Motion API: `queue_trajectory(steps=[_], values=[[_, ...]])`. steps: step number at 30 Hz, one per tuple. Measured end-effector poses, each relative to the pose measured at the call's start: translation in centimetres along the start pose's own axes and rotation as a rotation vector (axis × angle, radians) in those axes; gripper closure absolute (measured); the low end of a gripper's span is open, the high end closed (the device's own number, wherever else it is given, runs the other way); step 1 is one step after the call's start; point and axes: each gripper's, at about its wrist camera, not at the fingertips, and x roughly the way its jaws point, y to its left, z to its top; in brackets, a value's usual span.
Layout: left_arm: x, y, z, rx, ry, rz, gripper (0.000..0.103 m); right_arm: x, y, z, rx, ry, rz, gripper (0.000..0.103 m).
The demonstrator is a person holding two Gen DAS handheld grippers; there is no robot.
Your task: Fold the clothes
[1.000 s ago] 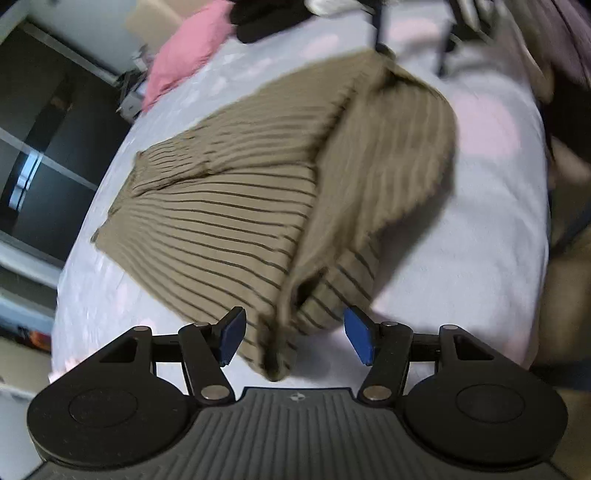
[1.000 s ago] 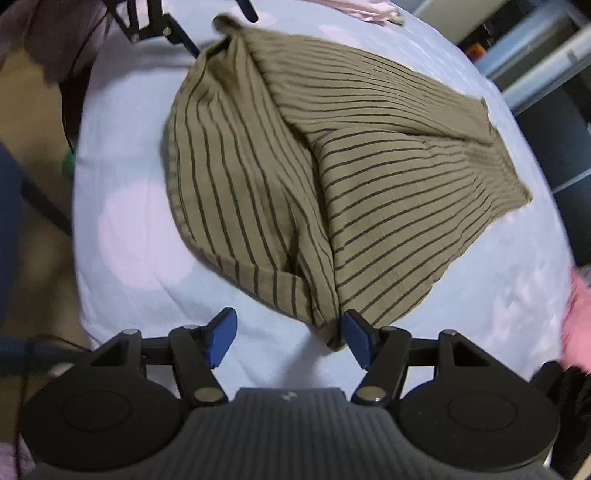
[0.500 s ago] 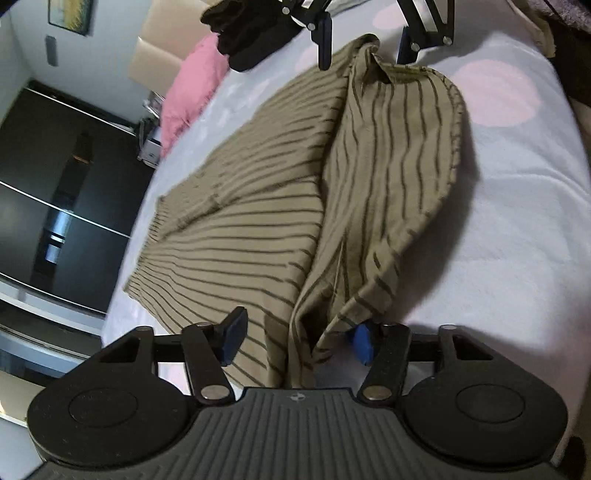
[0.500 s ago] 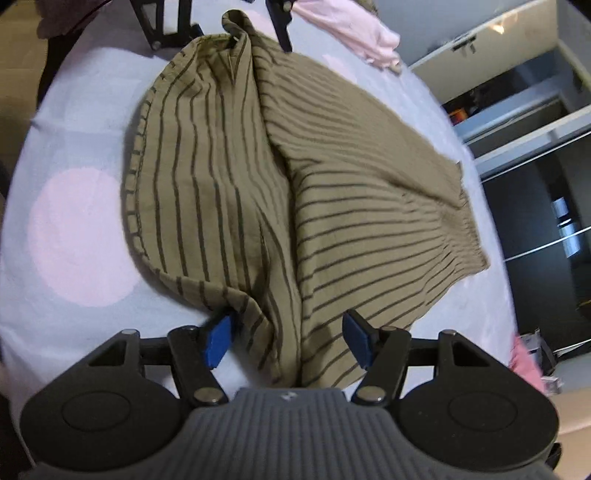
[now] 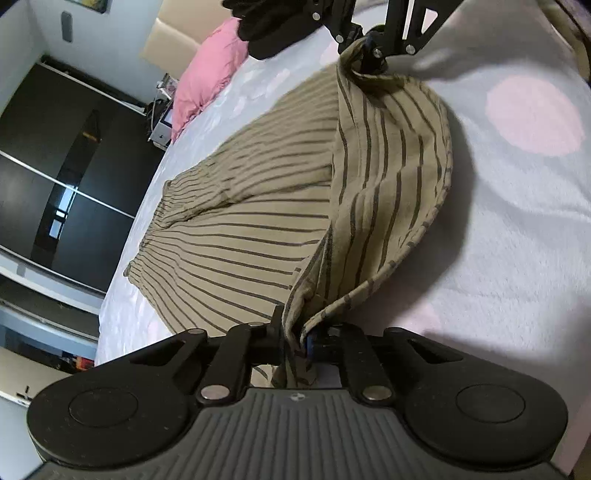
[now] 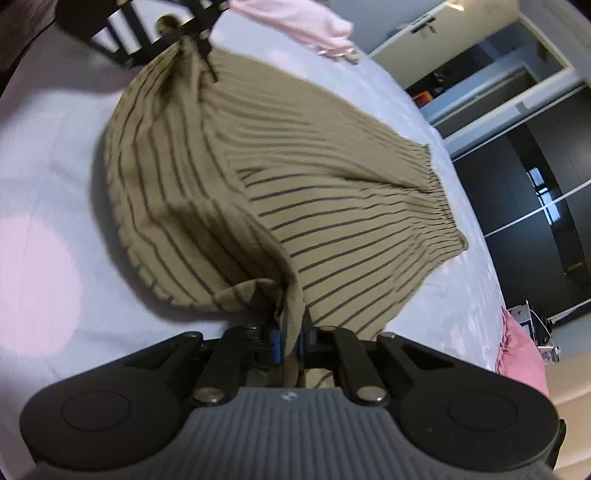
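An olive-brown garment with thin dark stripes (image 5: pixel 258 229) lies on a pale bed cover, one side folded over itself. My left gripper (image 5: pixel 295 341) is shut on a bunched corner of the garment at its near end. My right gripper (image 6: pixel 288 341) is shut on the opposite corner. Each gripper shows at the far end of the other's view, the right one in the left wrist view (image 5: pixel 369 55) and the left one in the right wrist view (image 6: pixel 184 37). The folded edge (image 6: pixel 155 206) hangs slack between them, a little off the bed.
The bed cover (image 5: pixel 517 240) is white with large pink dots. A pink pillow (image 5: pixel 207 85) and dark clothing (image 5: pixel 273 22) lie at the head end. A pink garment (image 6: pixel 295 18) lies on the far side. Dark wardrobe doors (image 6: pixel 535 203) stand beside the bed.
Both grippers came down onto the garment's two corners and closed on them. The gripped edge now rises slightly off the bed.
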Motion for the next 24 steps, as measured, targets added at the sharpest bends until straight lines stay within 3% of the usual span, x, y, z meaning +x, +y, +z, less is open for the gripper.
queue_trajectory(steps=[7, 14, 24], values=[[-2.3, 2.8, 0.6, -0.028, -0.02, -0.059, 0.097, -2.6, -1.8, 1.4, -0.021, -0.017, 0.038, 0.094], [-4.3, 3.4, 0.2, 0.036, -0.018, -0.149, 0.097, -5.7, -2.1, 2.6, -0.047, -0.008, 0.116, 0.095], [-9.5, 3.2, -0.6, 0.054, -0.03, -0.314, 0.097, -10.4, -0.3, 3.8, -0.094, 0.025, 0.322, 0.095]])
